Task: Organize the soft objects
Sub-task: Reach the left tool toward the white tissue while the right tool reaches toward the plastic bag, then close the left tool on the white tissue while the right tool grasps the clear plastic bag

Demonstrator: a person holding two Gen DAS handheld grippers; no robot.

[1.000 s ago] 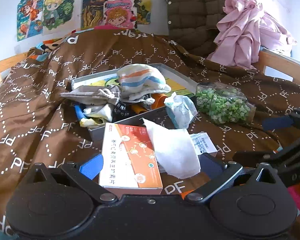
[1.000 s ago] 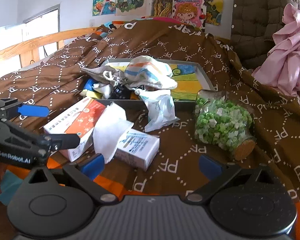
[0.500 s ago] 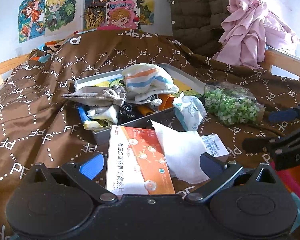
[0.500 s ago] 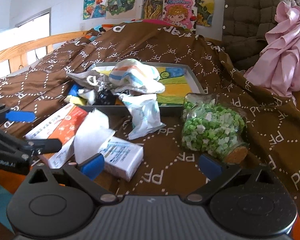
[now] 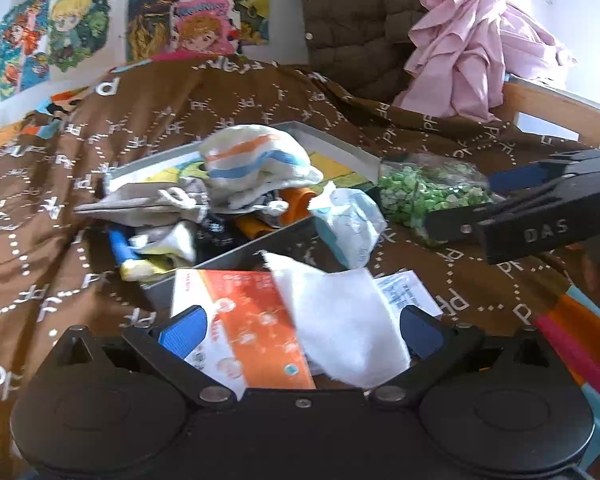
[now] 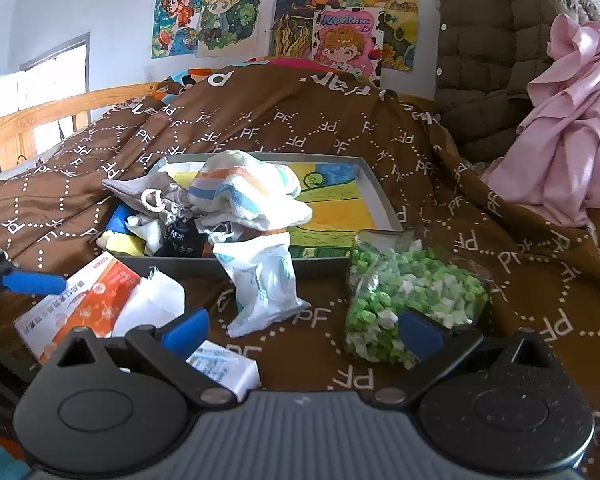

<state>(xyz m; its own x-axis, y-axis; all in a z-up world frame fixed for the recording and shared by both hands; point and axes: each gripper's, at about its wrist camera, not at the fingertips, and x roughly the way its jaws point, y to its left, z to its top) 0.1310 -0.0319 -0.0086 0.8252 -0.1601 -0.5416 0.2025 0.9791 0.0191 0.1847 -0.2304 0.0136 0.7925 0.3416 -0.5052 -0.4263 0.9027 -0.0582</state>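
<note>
Both hand-held grippers gape empty: the left hand-held gripper (image 5: 300, 330) over a white crumpled tissue (image 5: 340, 312), the right hand-held gripper (image 6: 302, 330) near a clear bag of green pellets (image 6: 404, 292).

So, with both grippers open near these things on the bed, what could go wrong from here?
1. The white tissue lies across the orange box; the left gripper, closing here, might pinch the box too.
2. The right gripper has the jar of green pieces at its right finger and could knock it.
3. The tray is piled high; the striped cloth may slip.
</note>
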